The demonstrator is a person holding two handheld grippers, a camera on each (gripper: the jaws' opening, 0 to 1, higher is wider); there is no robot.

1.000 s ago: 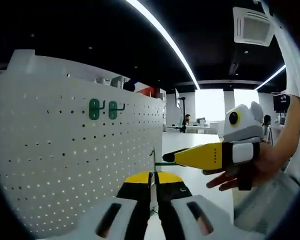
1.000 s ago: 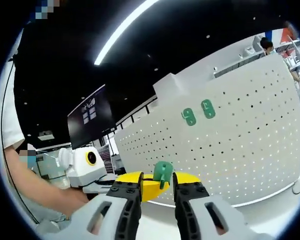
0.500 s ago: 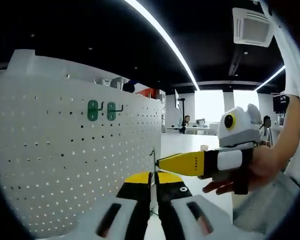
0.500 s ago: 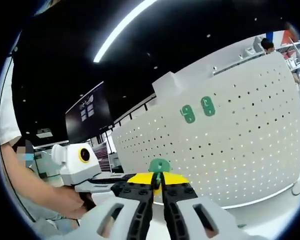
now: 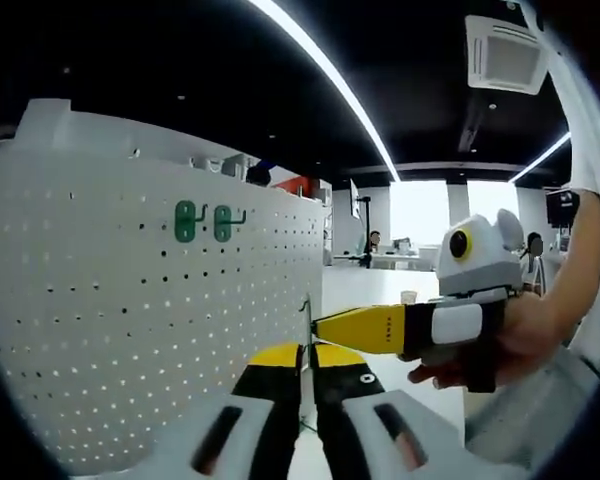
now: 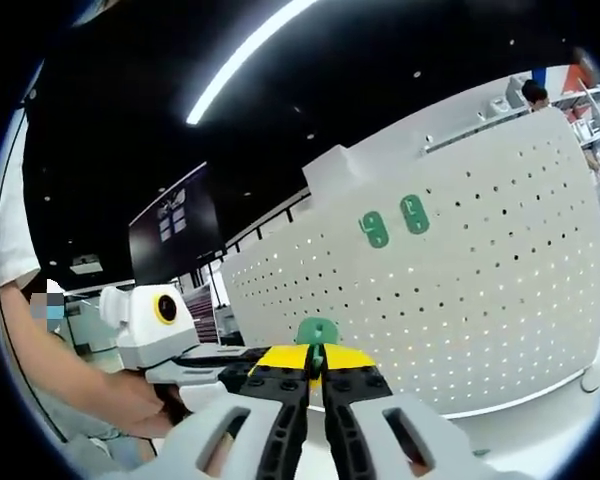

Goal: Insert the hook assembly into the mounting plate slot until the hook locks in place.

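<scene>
Progress: early. Hook assembly (image 6: 318, 331) not yet at pegboard mounting plate (image 6: 460, 290); insertion + lock left to do.
Already mounted: two green hooks (image 5: 204, 220) high on plate.
Right tool (image 6: 314, 362): jaws closed on hook's thin metal part, green tab sticking up above tips.
Left tool (image 5: 307, 358): jaws pressed together w/ a thin rod betw them, prob same hook; can't confirm grip.
Hook pos: betw both tools, near plate, not touching.
Axis: green tab upright in right gripper view; rod (image 5: 306, 330) long axis roughly vertical in left gripper view. Which way hook end points: can't tell.
</scene>
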